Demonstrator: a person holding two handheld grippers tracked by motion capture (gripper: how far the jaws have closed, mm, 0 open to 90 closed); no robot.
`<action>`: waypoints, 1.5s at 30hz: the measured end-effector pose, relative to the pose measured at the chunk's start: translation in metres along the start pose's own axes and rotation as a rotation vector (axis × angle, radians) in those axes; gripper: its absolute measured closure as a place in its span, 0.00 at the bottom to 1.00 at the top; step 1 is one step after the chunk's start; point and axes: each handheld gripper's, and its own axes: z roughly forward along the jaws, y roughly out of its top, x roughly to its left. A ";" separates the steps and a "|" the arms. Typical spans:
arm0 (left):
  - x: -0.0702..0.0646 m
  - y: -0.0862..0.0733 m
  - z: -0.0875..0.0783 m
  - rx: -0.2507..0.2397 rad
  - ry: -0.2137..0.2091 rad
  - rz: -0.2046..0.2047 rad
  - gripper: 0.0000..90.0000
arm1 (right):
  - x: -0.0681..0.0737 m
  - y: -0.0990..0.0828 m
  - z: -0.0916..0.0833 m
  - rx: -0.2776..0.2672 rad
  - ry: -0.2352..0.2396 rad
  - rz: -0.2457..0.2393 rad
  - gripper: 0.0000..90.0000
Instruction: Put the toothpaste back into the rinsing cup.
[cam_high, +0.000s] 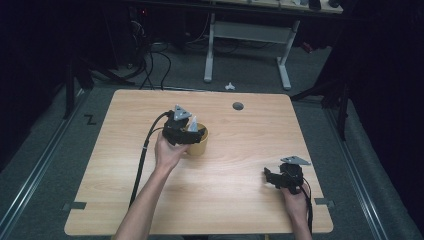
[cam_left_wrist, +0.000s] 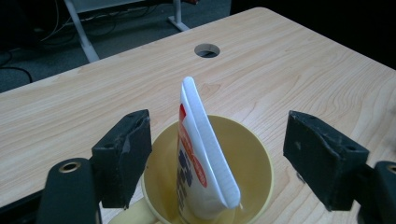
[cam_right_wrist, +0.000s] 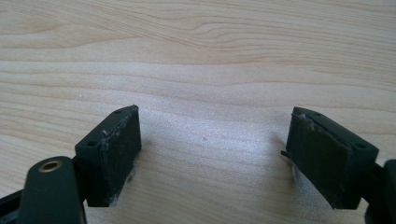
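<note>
Item: yellow mug (cam_left_wrist: 254, 158) on a wooden table (cam_high: 240, 200), holding a white squeeze tube (cam_left_wrist: 203, 158) with red and blue print, set cap-down, its crimped flat end rising above the rim and leaning toward the far side. Left gripper (cam_left_wrist: 217, 154): jaws wide apart, one pad to either side of the mug, the tube standing between them and touching neither; the mug's handle stub lies just inside the near left jaw. In the high view the left gripper (cam_high: 184, 129) sits over the mug (cam_high: 197, 145) near the table's middle. Right gripper (cam_right_wrist: 212, 154): jaws wide apart, holding nothing, bare wood between the pads; in the high view the right gripper (cam_high: 286, 177) rests low near the table's front right, well apart from the mug. Step in hand, by judgement: either taking hold of the tube or letting it go. Handling note: if gripping, close across the tube's flat faces below the crimp, centred, and lift straight up so the mug does not tip or drag.
</note>
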 end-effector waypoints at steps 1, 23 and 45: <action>0.000 0.000 -0.001 -0.001 -0.001 0.000 0.26 | 0.000 0.000 0.000 0.000 0.000 0.000 0.20; 0.003 -0.006 -0.022 -0.022 -0.024 -0.025 0.22 | 0.000 0.000 0.000 0.000 0.000 0.000 0.20; 0.007 -0.012 -0.045 -0.048 -0.019 -0.033 0.22 | 0.000 0.000 0.000 0.000 0.000 0.000 0.20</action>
